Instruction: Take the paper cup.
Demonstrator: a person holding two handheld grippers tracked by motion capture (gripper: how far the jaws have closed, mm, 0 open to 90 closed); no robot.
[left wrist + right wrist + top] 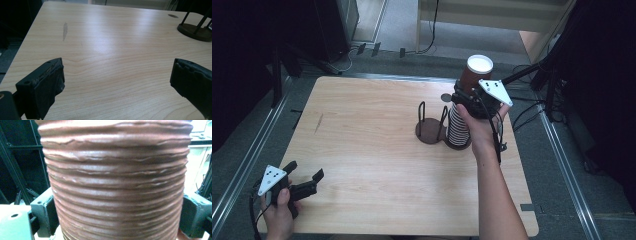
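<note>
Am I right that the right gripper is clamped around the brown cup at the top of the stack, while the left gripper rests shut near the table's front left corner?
Not quite: the left gripper is open, not shut. The left gripper view shows its jaws wide apart over bare table. The rest holds: in the high view the right gripper clamps the brown cup atop the stack.

The high view looks forward and down from above the person's side, taking in the whole bench point(362, 150), both forearms and the floor beyond. The left gripper view sits low over the near left part of the bench point(107, 50) and faces across it between its 2 jaws, catching the dark wire stand point(197, 30) at its far right; the high view shares that stand point(430, 127). The right gripper view sits right against the stack of brown cups point(115, 182), which the high view shows from farther off point(460, 120).
</note>
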